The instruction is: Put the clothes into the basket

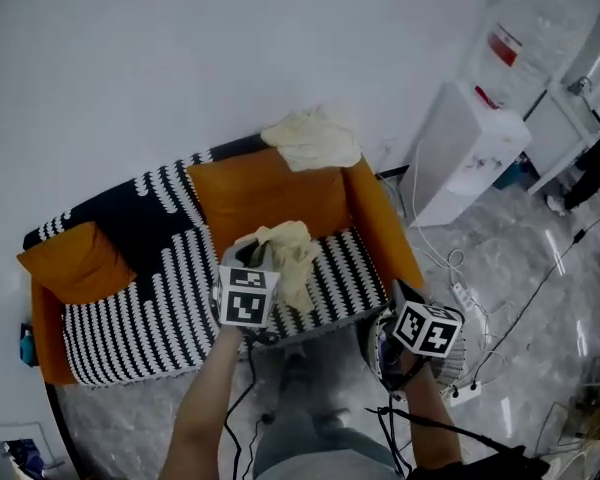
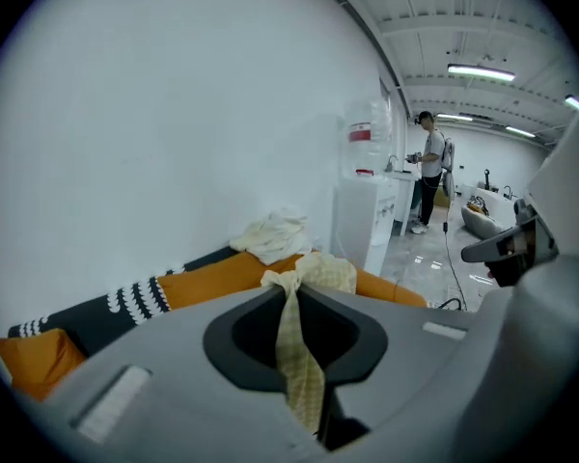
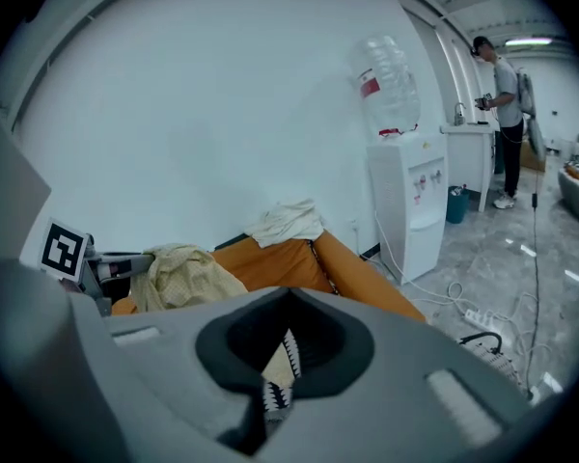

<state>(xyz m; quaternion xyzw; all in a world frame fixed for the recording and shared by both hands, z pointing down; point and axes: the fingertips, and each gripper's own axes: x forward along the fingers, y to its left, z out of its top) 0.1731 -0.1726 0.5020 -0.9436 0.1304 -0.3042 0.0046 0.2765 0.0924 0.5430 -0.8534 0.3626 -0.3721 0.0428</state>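
**Two garments held, one on the sofa, none seen in the basket**

Nearest the person, the left hand-held gripper [image 2: 291, 302] has its jaws almost together, pinching a twisted strip of a pale yellow garment [image 2: 298, 360], whose bulk bunches up just past the jaw tips above the sofa seat. The right hand-held gripper [image 3: 285, 331] is likewise nearly closed, clamped on a fold of black-and-white patterned cloth [image 3: 280, 372] that hangs below it at the sofa's front edge. Low on the floor to its right sits what looks like a mesh basket with a dark handle [image 3: 497, 360], though it is too small to be sure; it seems to hold no clothes.

Beyond the hands stands the orange sofa [image 1: 265, 193] with its striped cover. On its backrest, against the wall, lies a crumpled cream garment [image 1: 310, 138], touched by neither gripper.

By my judgement the task is at an early stage: two pieces are picked up and need carrying to the basket, and the third must be fetched afterwards.

Counted: three pieces of clothing, two hand-held grippers, one sofa and one likely basket.
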